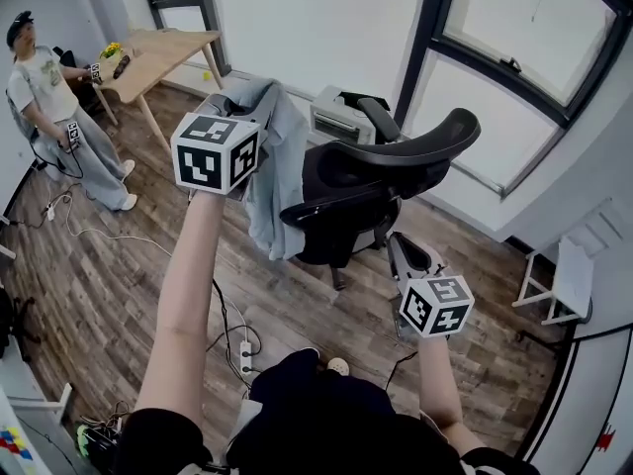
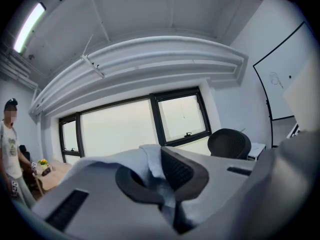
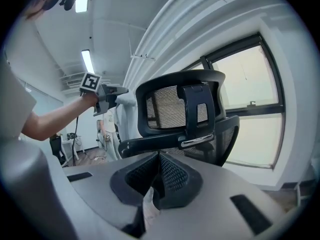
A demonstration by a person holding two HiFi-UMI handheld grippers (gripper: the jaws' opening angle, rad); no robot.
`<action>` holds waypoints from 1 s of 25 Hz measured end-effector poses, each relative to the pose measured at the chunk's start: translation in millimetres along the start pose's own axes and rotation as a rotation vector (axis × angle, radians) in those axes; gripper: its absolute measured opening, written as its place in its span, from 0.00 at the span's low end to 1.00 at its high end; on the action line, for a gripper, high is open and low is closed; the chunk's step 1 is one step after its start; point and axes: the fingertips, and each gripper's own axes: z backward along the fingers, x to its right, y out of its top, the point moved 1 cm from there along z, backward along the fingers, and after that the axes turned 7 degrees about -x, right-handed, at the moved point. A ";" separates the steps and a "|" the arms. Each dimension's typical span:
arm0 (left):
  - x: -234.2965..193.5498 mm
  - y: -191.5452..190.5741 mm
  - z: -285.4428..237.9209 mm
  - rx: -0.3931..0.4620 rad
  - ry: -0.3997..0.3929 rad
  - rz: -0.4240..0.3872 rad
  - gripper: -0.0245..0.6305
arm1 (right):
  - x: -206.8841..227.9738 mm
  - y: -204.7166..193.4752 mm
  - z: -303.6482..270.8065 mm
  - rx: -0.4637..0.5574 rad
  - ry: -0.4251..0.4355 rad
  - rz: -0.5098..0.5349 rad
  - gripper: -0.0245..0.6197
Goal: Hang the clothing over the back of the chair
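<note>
A pale blue-grey garment (image 1: 275, 171) hangs from my left gripper (image 1: 237, 102), which is raised to the left of the black mesh office chair (image 1: 396, 161), about level with the top of its back. In the left gripper view the jaws of that gripper (image 2: 161, 180) are shut on a fold of the cloth (image 2: 150, 161), and the chair's headrest (image 2: 229, 143) shows off to the right. My right gripper (image 1: 399, 242) is lower, close behind the chair. Its jaws (image 3: 159, 171) are shut with nothing held, and they face the chair's back (image 3: 172, 106). The right gripper view also shows the left gripper (image 3: 107, 96) with the garment (image 3: 122, 121).
A person (image 1: 49, 107) stands at the back left beside a wooden table (image 1: 163, 52). A white box (image 1: 336, 117) sits on the floor behind the chair. Cables and a power strip (image 1: 244, 354) lie near my feet. A white stool (image 1: 566, 280) stands at the right, under the windows.
</note>
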 end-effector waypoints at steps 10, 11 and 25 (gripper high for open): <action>18.9 52.5 -56.8 0.033 -0.123 -0.034 0.06 | 11.8 16.8 11.3 0.059 -0.087 -0.023 0.09; 21.4 56.4 -60.6 0.041 -0.140 -0.030 0.06 | 13.0 18.9 12.6 0.064 -0.100 -0.026 0.09; 95.4 140.1 -54.6 0.206 -0.324 -0.046 0.06 | 4.7 31.2 66.0 0.145 -0.233 -0.037 0.09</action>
